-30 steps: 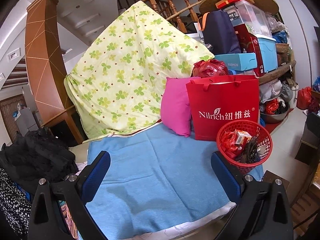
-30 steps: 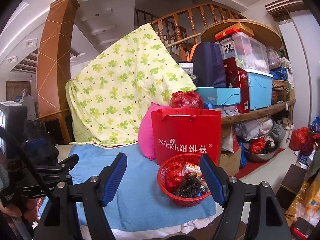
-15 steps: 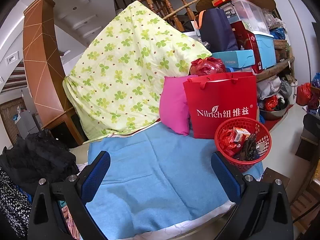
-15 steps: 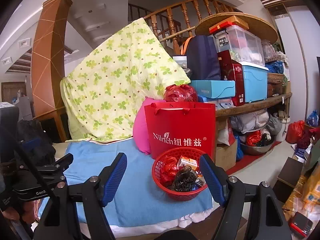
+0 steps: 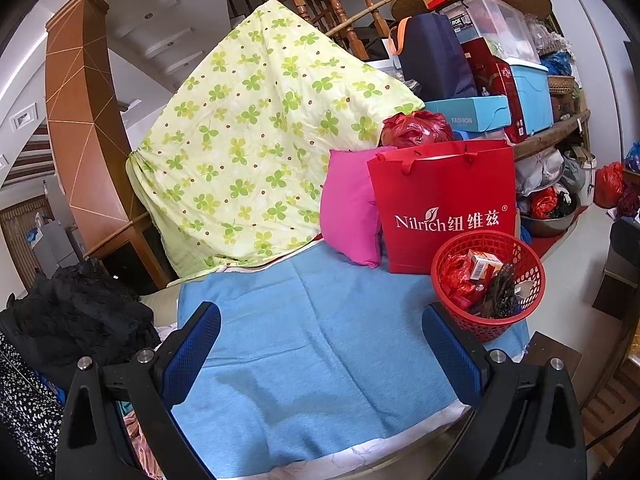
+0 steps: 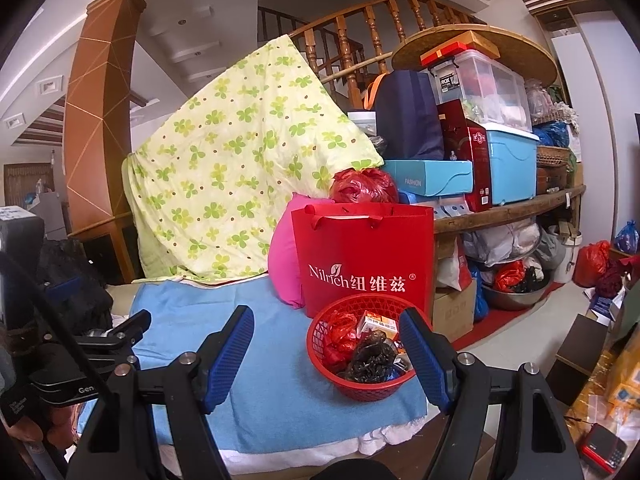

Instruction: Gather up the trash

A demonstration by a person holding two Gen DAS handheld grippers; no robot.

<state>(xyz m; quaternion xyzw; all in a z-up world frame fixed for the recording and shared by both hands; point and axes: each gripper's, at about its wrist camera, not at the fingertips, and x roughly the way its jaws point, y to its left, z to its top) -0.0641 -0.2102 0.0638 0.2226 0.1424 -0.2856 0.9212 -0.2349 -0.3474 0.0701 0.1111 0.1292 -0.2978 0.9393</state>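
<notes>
Drift only over the last second, slightly back and up from the red woven plastic basket [image 6: 360, 354] of wrappers at lower centre-right on the blue cloth [image 5: 320, 344], suggesting collecting done; left gripper [image 5: 320, 354] and right gripper [image 6: 326, 358] level, hovering, spread wide, empty.
</notes>
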